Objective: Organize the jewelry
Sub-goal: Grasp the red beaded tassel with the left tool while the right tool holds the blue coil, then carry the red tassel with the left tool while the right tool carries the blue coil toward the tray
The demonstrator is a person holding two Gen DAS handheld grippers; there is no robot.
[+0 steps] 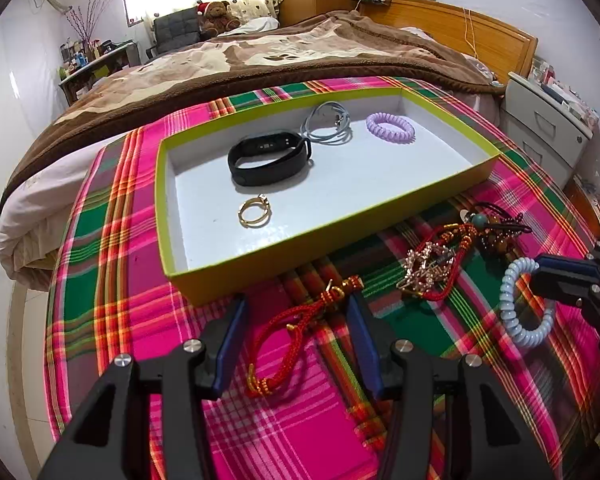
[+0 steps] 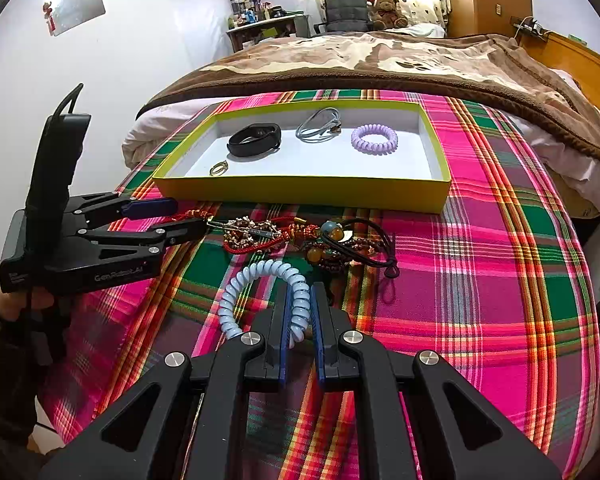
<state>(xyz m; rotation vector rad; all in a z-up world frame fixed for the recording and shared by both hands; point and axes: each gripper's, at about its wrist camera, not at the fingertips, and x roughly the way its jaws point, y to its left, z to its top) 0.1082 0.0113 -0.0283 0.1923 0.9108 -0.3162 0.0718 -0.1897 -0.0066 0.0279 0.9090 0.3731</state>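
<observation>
The step in hand was picking loose pieces off the plaid cloth (image 2: 480,280) for the yellow-green tray (image 2: 300,192). The right gripper (image 2: 300,312) had its jaws closed on one side of the pale blue coil hair tie (image 2: 260,280), a springy, glossy plastic spiral whose loop curved away ahead and left of the jaws. The left gripper (image 1: 296,312) stood with jaws wide open, and the red braided cord bracelet (image 1: 288,340), soft and limp with small gold beads, lay on the cloth between them.

Ahead of both sat the shallow cardboard tray with a white floor, already holding a black rubbery fitness band (image 1: 270,156), a gold ring (image 1: 254,210), a grey cord loop (image 1: 326,128) and a lilac coil tie (image 1: 390,126). A tangle of beaded cords and a rhinestone chain (image 2: 300,240) lay between jaws and tray.

Next, the right likely needed to lift the coil clear and carry it forward over the tray wall; the left needed to close on the thin cord.
</observation>
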